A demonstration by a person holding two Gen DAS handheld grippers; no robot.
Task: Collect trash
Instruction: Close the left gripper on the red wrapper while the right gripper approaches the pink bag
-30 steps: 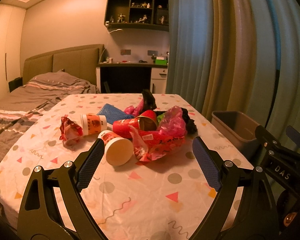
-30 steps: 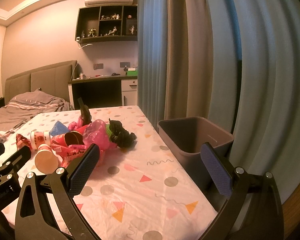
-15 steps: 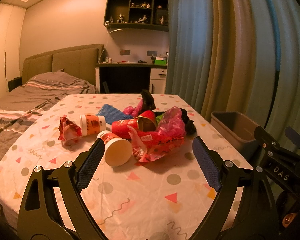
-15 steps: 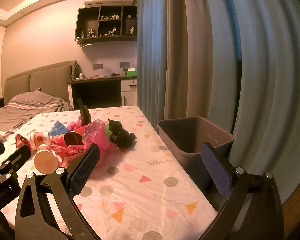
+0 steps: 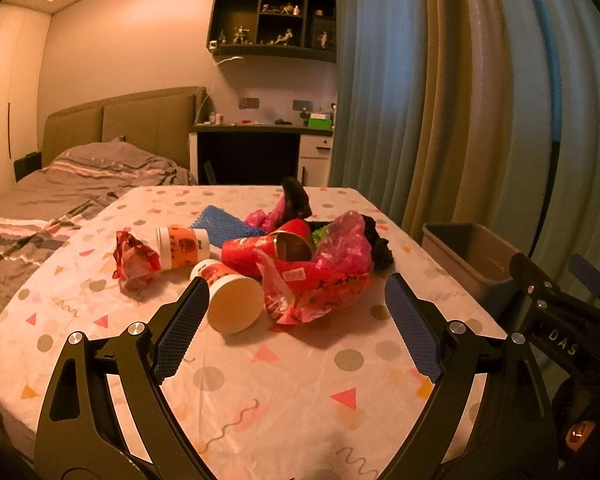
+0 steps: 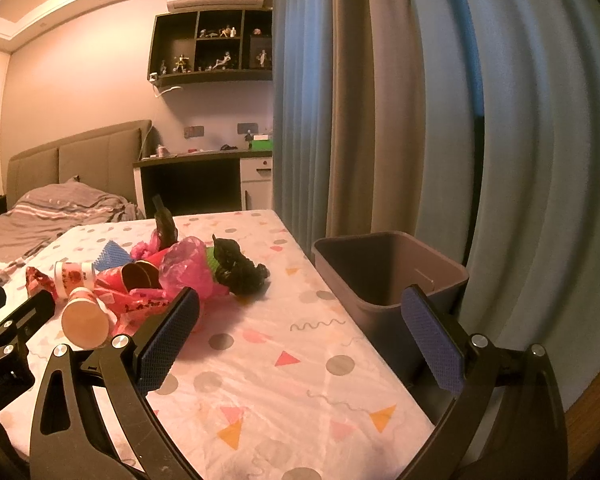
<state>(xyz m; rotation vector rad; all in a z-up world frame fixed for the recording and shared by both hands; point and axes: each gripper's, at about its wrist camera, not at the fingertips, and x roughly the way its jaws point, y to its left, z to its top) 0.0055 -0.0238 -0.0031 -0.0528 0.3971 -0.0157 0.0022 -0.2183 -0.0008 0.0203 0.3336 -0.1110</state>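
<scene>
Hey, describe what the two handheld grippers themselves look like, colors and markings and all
Both the left gripper and right gripper have black angular frames with cut-out openings, silver screw heads and textured blue finger pads. The left view shows white "DAS" lettering on the right gripper's body. No cables or sleeves visible.

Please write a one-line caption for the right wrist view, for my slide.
Open right gripper above the patterned table, trash pile to the left, empty grey bin beside the table edge.
</scene>
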